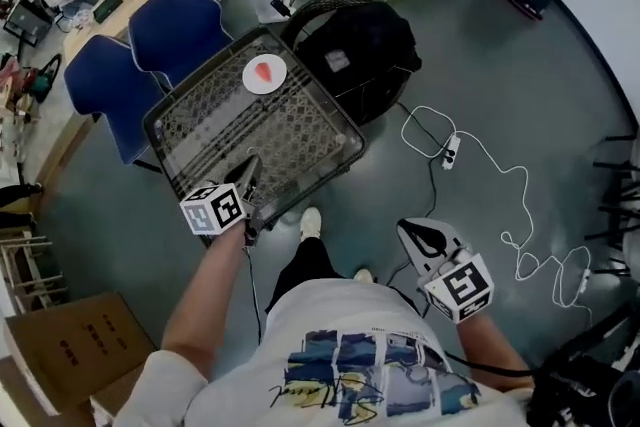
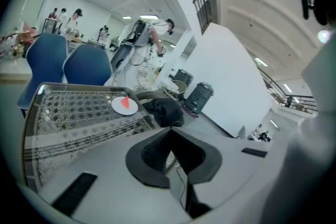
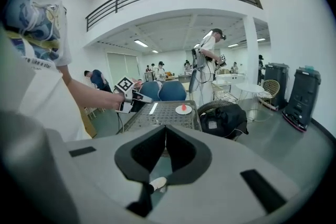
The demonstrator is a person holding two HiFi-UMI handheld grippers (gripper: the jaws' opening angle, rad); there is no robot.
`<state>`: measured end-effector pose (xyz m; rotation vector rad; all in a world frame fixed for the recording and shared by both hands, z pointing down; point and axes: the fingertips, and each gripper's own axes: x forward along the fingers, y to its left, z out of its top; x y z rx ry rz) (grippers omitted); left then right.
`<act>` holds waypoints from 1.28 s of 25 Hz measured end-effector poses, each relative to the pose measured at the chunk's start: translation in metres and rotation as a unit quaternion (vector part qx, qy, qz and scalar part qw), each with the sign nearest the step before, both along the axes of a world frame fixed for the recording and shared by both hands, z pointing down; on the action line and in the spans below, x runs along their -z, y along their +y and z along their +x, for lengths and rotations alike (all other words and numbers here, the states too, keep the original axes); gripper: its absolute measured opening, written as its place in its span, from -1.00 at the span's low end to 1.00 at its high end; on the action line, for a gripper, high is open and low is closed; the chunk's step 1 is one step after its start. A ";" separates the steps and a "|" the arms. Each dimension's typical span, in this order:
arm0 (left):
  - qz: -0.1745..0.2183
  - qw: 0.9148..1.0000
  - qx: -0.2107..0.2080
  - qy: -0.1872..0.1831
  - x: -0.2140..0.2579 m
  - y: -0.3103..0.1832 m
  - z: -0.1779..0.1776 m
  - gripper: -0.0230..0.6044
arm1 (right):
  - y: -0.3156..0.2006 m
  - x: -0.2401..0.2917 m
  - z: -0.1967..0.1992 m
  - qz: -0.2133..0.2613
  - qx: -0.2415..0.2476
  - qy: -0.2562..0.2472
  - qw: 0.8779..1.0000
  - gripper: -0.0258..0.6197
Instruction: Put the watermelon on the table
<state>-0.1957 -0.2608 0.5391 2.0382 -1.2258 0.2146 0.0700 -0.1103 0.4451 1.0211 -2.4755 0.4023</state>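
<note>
Watermelon [image 1: 264, 71] lies as a red slice on a white plate [image 1: 250, 82] at the far end of the mesh-topped counter [image 1: 300, 140] in the head view, well apart from both claws. The left claw [image 1: 251, 165] hangs over the counter's near edge. The right claw [image 1: 412, 230] is off to the side, above the floor.

In the left gripper view that claw's jaws are pressed together with nothing between them, and the slice sits far ahead on its plate.

The right gripper view shows its jaws likewise closed and empty, with the counter and slice beyond.

I judge the placing done, unless the slice must leave the plate. In that case the left claw would need to open and reach to the far end.
</note>
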 end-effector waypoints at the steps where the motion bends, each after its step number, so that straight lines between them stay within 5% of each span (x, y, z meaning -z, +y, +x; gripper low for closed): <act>1: 0.017 1.000 -0.018 0.005 0.017 0.023 0.013 -0.90 | 0.008 0.001 0.003 0.004 0.013 -0.001 1.000 -0.88; 8: 0.093 0.989 -0.114 -0.013 0.091 0.184 0.088 -0.90 | 0.066 0.001 0.006 0.015 0.101 -0.014 0.995 -0.89; 18: 0.130 0.978 -0.160 -0.015 0.141 0.315 0.141 -0.90 | 0.135 0.019 -0.020 0.040 0.170 -0.015 0.985 -0.89; 23: 0.157 0.970 -0.183 -0.040 0.162 0.339 0.131 -0.90 | 0.154 0.040 -0.047 0.059 0.178 -0.011 0.982 -0.89; 32: 0.166 0.974 -0.150 -0.015 0.175 0.396 0.063 -0.90 | 0.218 0.056 -0.136 0.066 0.228 -0.010 0.971 -0.89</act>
